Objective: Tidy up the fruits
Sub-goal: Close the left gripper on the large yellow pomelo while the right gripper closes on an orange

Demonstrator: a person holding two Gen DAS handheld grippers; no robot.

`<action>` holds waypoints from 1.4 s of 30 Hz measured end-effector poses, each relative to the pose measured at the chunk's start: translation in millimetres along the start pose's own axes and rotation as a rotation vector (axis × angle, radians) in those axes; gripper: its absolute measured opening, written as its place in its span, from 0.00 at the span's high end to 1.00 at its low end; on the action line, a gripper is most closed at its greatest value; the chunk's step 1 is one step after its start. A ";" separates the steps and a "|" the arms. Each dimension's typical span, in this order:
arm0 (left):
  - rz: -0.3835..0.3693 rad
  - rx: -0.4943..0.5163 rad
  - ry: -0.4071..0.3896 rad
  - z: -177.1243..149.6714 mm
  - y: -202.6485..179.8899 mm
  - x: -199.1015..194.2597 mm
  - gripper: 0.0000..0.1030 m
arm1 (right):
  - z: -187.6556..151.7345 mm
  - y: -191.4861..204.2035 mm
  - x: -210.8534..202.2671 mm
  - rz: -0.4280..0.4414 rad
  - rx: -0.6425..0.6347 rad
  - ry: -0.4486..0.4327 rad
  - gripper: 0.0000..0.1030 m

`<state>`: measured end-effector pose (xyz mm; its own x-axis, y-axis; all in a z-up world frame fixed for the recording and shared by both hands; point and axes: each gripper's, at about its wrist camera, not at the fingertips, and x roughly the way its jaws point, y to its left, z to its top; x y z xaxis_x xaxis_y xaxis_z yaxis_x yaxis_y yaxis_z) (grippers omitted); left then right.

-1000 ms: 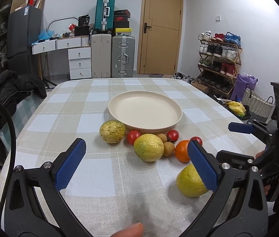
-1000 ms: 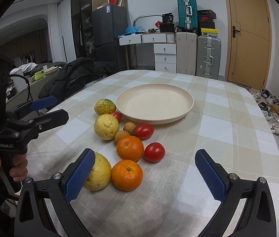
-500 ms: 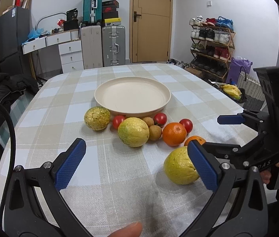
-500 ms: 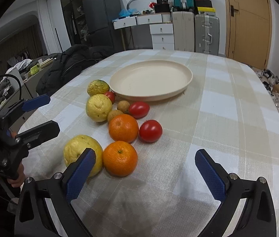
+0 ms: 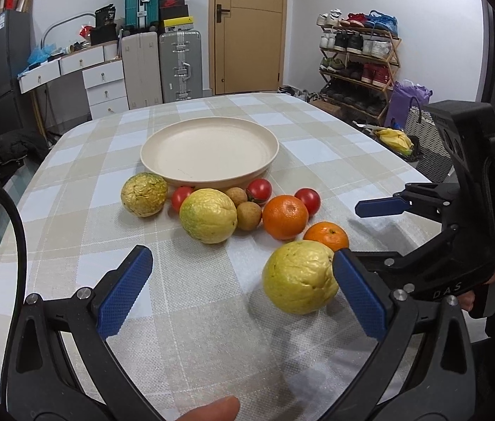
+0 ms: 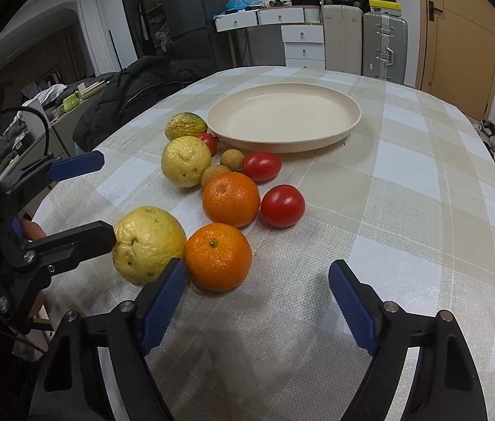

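On the right gripper (image 5: 370, 235) body — white letters "DAS".

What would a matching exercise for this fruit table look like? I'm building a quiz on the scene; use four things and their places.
Things:
1. plate
2. nearest orange
3. nearest yellow fruit
4. jacket

Places:
A. beside the left gripper's right finger
B. off the table's left edge
C. behind the fruit, empty
D. just ahead of the right gripper's left finger

Pairs: 1-C, 2-D, 3-A, 4-B
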<state>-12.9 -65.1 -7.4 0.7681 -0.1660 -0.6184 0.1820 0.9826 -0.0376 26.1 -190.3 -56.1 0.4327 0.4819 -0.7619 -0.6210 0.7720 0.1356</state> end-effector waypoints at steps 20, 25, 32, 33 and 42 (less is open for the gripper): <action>-0.066 0.043 0.126 -11.3 -8.2 24.9 0.16 | 3.1 16.9 11.2 0.022 -0.049 0.034 0.41; -0.157 0.006 0.141 -11.6 -5.6 25.7 0.35 | 2.7 19.0 10.9 0.034 -0.058 0.029 0.48; -0.202 0.001 0.150 -10.9 -7.3 24.2 0.50 | 1.9 20.2 10.5 0.040 -0.061 0.027 0.49; -0.202 0.000 0.151 -11.3 -7.7 24.0 0.50 | 1.8 20.5 10.4 0.039 -0.062 0.027 0.49; -0.187 -0.017 0.127 -9.2 -4.8 17.5 0.50 | 1.9 21.6 9.7 0.045 -0.068 0.026 0.56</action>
<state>-6.0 -72.0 -25.3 0.6384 -0.3347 -0.6932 0.3028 0.9371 -0.1736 18.1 -168.2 -59.4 0.3870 0.5042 -0.7720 -0.6830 0.7192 0.1273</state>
